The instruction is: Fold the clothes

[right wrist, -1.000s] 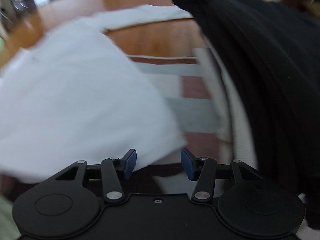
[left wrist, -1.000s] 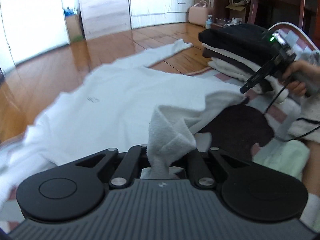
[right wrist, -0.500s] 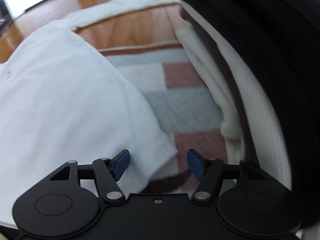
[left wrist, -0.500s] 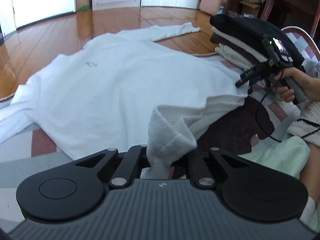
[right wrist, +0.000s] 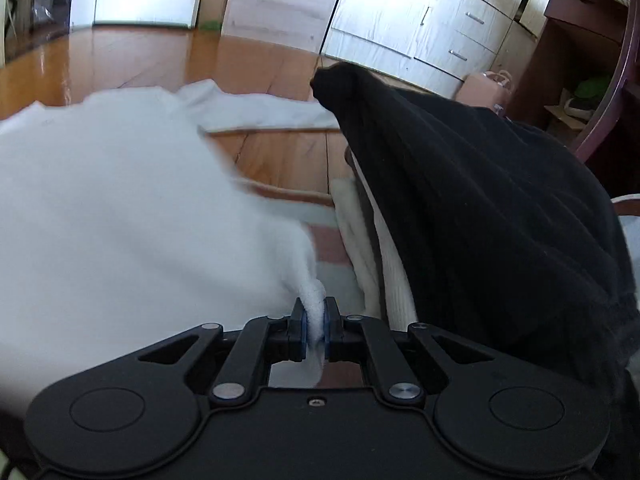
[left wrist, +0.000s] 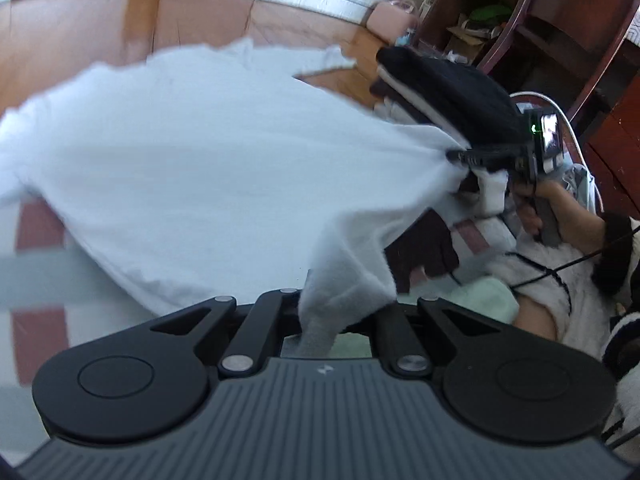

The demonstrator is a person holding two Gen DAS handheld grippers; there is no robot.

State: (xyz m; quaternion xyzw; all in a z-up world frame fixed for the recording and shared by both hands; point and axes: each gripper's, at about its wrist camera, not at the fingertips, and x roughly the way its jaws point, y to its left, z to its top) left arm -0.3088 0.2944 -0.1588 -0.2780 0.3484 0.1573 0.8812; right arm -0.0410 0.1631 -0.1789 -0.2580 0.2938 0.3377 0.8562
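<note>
A white sweatshirt (left wrist: 208, 168) lies spread over the checked mat and wooden floor. My left gripper (left wrist: 320, 320) is shut on a bunched corner of its near hem, which hides the fingertips. In the left wrist view my right gripper (left wrist: 454, 156) grips the other hem corner at the right, held by a person's hand (left wrist: 560, 208). In the right wrist view my right gripper (right wrist: 315, 328) is shut with the white sweatshirt (right wrist: 120, 220) pinched between its blue pads (right wrist: 303, 328). The hem stretches taut between both grippers.
A stack of folded clothes with a black garment on top (right wrist: 480, 200) sits just right of the sweatshirt. A checked mat (left wrist: 36, 256) covers the floor beneath. White drawers (right wrist: 420, 24), a pink bag (left wrist: 390, 20) and dark wooden shelves (left wrist: 560, 40) stand at the back.
My right gripper went from open beside the hem corner to shut on it and lifted it. The left gripper kept its hold; the hem now stretches taut between them.
</note>
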